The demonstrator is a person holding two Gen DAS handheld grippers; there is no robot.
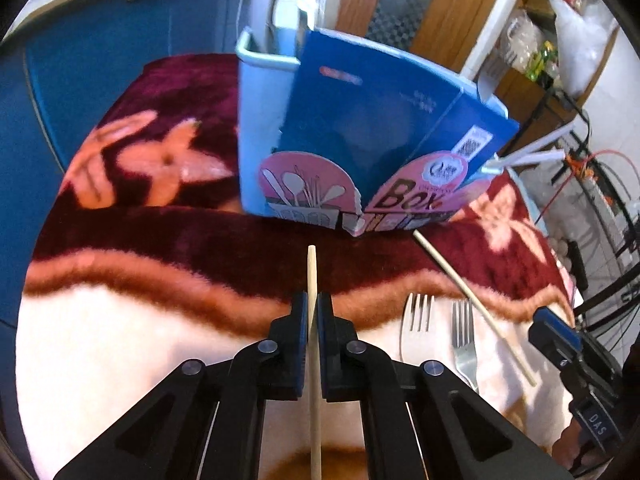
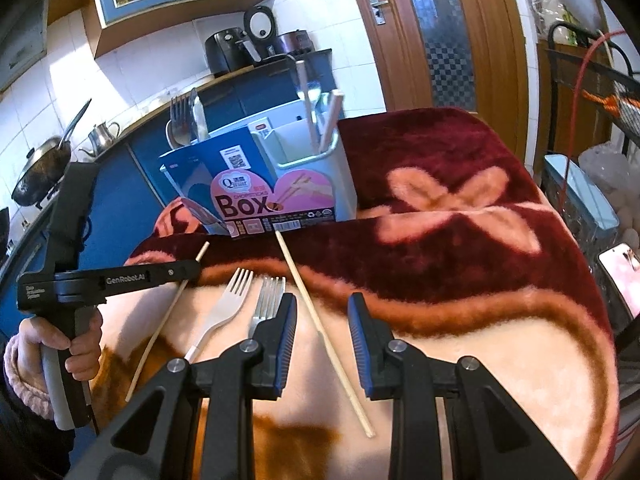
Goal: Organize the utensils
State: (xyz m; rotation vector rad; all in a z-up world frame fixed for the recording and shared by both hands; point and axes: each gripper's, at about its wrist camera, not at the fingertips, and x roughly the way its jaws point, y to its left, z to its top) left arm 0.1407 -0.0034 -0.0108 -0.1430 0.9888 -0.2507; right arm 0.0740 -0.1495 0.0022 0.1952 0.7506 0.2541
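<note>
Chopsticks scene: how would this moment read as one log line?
left gripper: shut on chopstick | right gripper: open over second chopstick | forks: on blanket

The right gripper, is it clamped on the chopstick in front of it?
No, the right gripper stands open, and the chopstick lies on the blanket between its fingers, touched by neither pad.

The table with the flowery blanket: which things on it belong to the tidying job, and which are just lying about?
Part of the job:
- chopstick in the left gripper
- second chopstick
- white fork
- metal fork
- utensil holder

Just lying about:
- blanket
- wok
- kettle
</note>
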